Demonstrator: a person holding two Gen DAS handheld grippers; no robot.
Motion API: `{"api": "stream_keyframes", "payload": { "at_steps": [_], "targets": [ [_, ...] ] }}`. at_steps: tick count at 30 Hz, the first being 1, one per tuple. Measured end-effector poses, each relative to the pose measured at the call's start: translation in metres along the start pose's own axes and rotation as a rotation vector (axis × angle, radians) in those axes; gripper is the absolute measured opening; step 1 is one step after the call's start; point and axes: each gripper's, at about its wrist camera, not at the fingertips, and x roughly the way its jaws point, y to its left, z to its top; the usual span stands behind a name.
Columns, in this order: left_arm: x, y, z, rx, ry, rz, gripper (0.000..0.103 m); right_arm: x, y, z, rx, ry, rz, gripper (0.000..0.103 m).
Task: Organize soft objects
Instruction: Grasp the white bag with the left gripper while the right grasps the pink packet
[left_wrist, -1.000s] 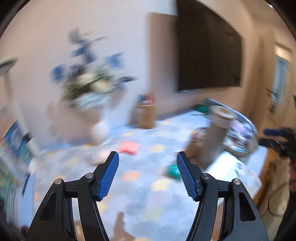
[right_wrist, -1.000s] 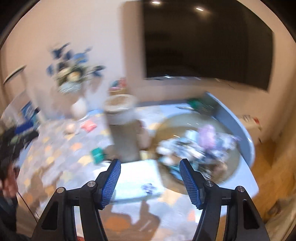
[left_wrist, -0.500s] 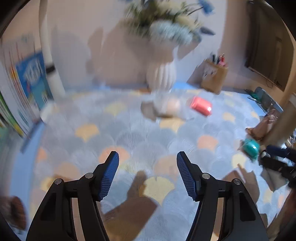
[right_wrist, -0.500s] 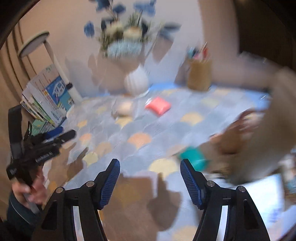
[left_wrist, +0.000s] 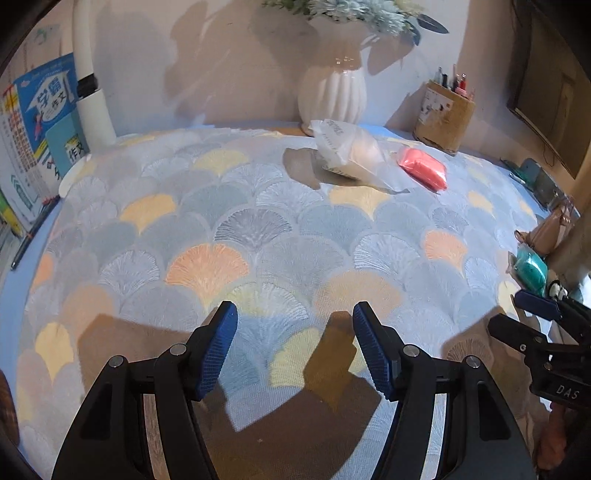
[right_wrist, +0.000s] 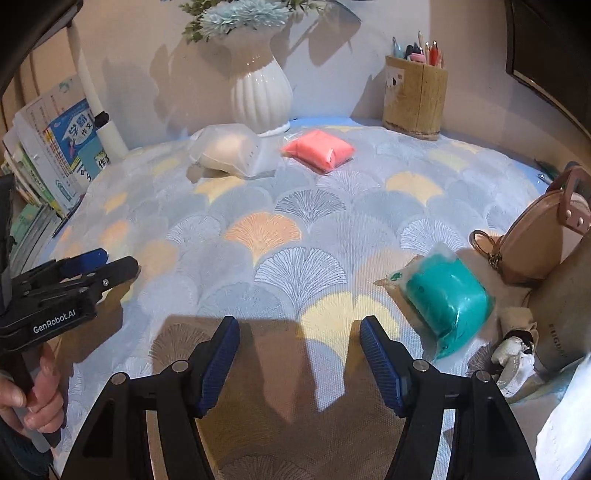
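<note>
Three soft bagged lumps lie on the patterned tablecloth. A cream one and a pink one sit at the far side by the vase; they also show in the left wrist view as cream and pink. A teal one lies near right; in the left wrist view it is teal at the right edge. My left gripper is open and empty over the near cloth. My right gripper is open and empty, left of the teal lump.
A white ribbed vase with flowers and a pen holder stand at the back wall. Books lean at the left. A tan handbag and a grey cylinder stand at the right.
Both grippers have swung left and tilted down from the wall and cluttered right side to the tablecloth. Views are now sharp. Both stay open.
</note>
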Motion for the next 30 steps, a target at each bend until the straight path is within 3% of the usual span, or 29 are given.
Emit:
{"api": "stream_keyframes", "payload": {
  "at_steps": [4, 6, 9, 12, 13, 15, 18, 20, 26, 30],
  "targets": [
    [0.002, -0.001, 0.002, 0.006, 0.017, 0.020, 0.063, -0.003, 0.001, -0.002, 0.002, -0.002, 0.000, 0.067],
    [-0.002, -0.002, 0.008, 0.007, 0.062, 0.020, 0.063, -0.003, 0.002, -0.002, -0.004, 0.006, -0.007, 0.066],
    [-0.030, -0.004, 0.029, -0.002, 0.027, -0.052, 0.063, -0.010, 0.009, 0.003, -0.023, 0.043, -0.001, 0.066],
    [-0.049, -0.007, 0.067, 0.011, -0.026, -0.115, 0.064, -0.028, 0.016, 0.029, -0.049, 0.020, 0.003, 0.067],
    [-0.048, -0.009, 0.080, 0.017, -0.024, -0.153, 0.065, -0.032, 0.017, 0.042, -0.054, 0.007, -0.011, 0.072],
    [-0.034, -0.012, 0.105, 0.025, -0.010, -0.203, 0.068, -0.035, 0.016, 0.070, -0.057, -0.029, -0.030, 0.081],
    [0.005, -0.006, 0.132, 0.005, 0.002, -0.221, 0.068, -0.022, 0.007, 0.108, -0.053, -0.052, -0.069, 0.082],
    [0.031, -0.002, 0.142, -0.024, 0.023, -0.276, 0.068, 0.002, 0.002, 0.128, -0.066, -0.026, -0.068, 0.082],
    [0.098, 0.001, 0.145, -0.089, 0.083, -0.282, 0.068, 0.068, -0.006, 0.152, -0.110, 0.054, -0.134, 0.082],
    [0.113, -0.004, 0.141, -0.093, 0.099, -0.307, 0.068, 0.093, -0.008, 0.161, -0.142, 0.072, -0.160, 0.082]
  ]
}}
